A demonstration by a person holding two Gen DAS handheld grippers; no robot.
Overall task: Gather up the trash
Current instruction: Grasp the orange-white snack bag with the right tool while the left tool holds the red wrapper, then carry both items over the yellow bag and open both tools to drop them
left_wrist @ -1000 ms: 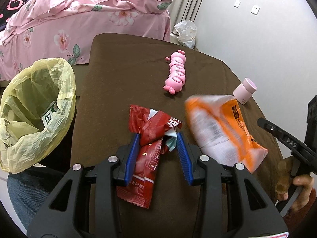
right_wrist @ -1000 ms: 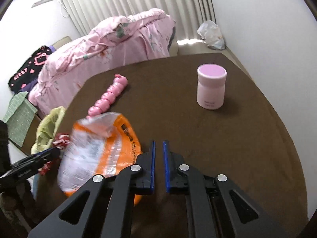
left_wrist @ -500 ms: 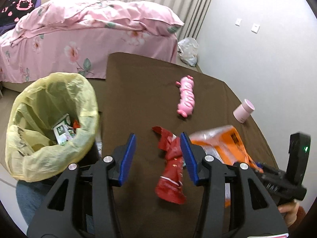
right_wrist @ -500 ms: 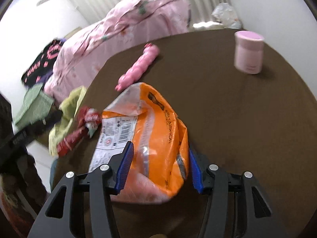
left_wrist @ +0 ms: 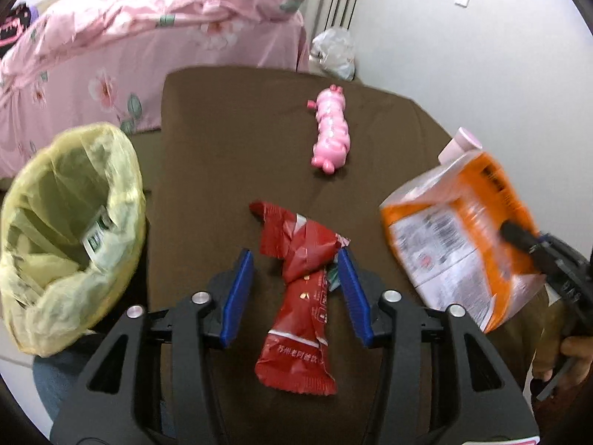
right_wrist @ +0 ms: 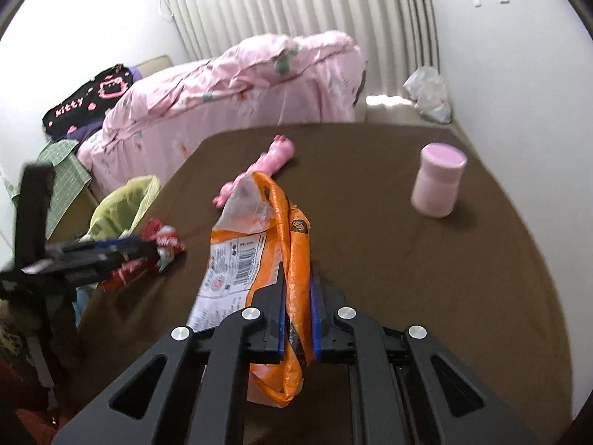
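Observation:
A crumpled red snack wrapper (left_wrist: pixel 296 278) lies on the brown table (left_wrist: pixel 229 129) between the blue pads of my left gripper (left_wrist: pixel 294 289). Its jaws are closing; a gap still shows at the left pad. In the right wrist view the same wrapper (right_wrist: pixel 163 241) shows at the tip of the left gripper (right_wrist: pixel 148 250). My right gripper (right_wrist: pixel 298 311) is closing, its pads pressed on an orange-and-white plastic bag (right_wrist: pixel 292 259), which stands up from the table. From the left wrist view the bag (left_wrist: pixel 456 237) hangs at the right, pinched by the right gripper (left_wrist: pixel 526 241).
A bin lined with a yellow bag (left_wrist: pixel 74 230) stands off the table's left edge, with trash inside. A pink toy (left_wrist: pixel 331 133) and a pink jar (right_wrist: pixel 439 181) sit further back on the table. A pink bed (left_wrist: pixel 148 37) lies beyond. A hand (left_wrist: pixel 570 352) holds the right gripper.
The right jaws, wide around the orange bag half a second ago, have shut on it and raised it. The left gripper has moved forward over the red wrapper and its jaws have narrowed.

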